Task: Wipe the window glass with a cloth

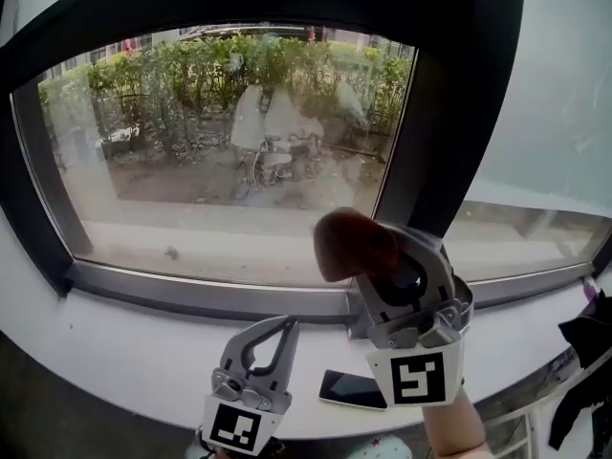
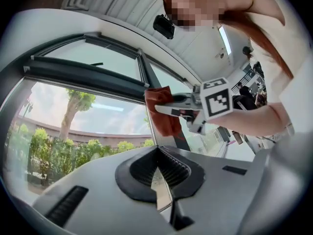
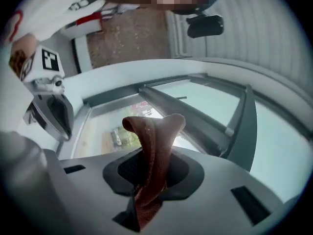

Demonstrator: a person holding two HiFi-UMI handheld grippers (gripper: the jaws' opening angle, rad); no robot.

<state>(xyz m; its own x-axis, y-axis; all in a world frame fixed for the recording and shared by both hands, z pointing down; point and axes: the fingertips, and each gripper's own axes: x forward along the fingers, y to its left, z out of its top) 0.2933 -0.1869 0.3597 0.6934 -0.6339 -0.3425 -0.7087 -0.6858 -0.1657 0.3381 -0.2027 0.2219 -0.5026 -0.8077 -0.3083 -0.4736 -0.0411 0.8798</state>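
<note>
The window glass (image 1: 191, 161) fills the head view, set in a dark frame (image 1: 435, 142), with shrubs and parked bicycles outside. My right gripper (image 1: 375, 256) is shut on a reddish-brown cloth (image 1: 350, 241), held up in front of the glass's lower right corner; whether it touches the glass I cannot tell. In the right gripper view the cloth (image 3: 154, 146) stands bunched out of the jaws. My left gripper (image 1: 284, 325) hangs lower and to the left over the sill, shut and holding nothing. Seen from the left gripper view, its jaw tips (image 2: 157, 150) meet, and the cloth (image 2: 164, 116) shows beyond.
A white sill (image 1: 115, 347) runs below the window. A dark phone (image 1: 352, 388) lies flat on it between the two grippers. Dark fabric (image 1: 585, 342) hangs at the far right edge. A second pane (image 1: 535, 237) continues to the right of the frame post.
</note>
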